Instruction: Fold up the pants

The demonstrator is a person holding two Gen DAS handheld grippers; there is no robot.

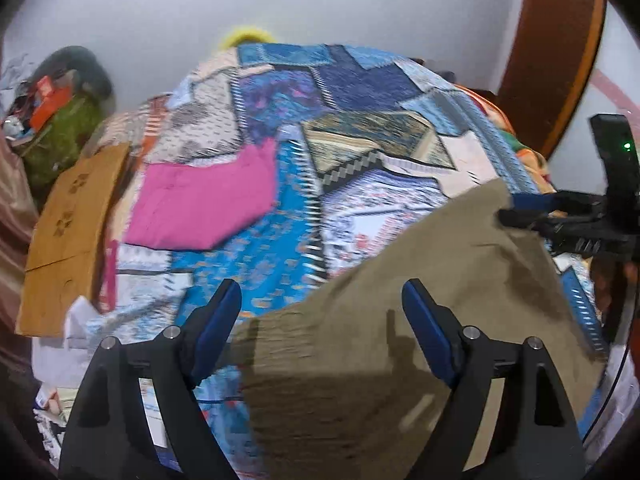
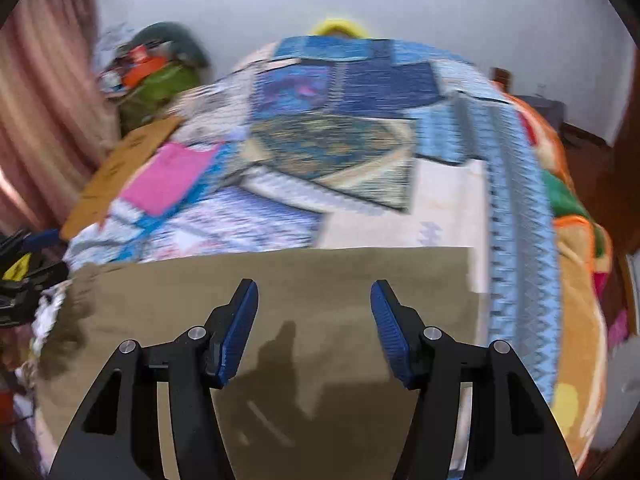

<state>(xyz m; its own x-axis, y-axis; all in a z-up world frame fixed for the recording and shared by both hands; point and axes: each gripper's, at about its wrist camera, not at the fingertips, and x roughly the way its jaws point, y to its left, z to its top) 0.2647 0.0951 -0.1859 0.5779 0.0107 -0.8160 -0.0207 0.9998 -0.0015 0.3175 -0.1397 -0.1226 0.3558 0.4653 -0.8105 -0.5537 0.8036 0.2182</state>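
Pants (image 2: 280, 300), khaki and limp, lie flat along the bed's (image 2: 520, 208) near edge; both claws, left gripper (image 1: 322, 312) and right gripper (image 2: 314, 320), hover empty and spread; pinch the cloth's corners

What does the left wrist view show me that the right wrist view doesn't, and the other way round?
Only the left wrist view: the right gripper at the khaki pants' far corner, whether touching is unclear, and a brown wooden door frame.

Only the right wrist view: the pants' straight far edge and right corner, and the orange blanket at the bed's right side.

Both: khaki pants flat on the patchwork bedspread, the pink folded garment, the cardboard piece, and open jaws over the pants.
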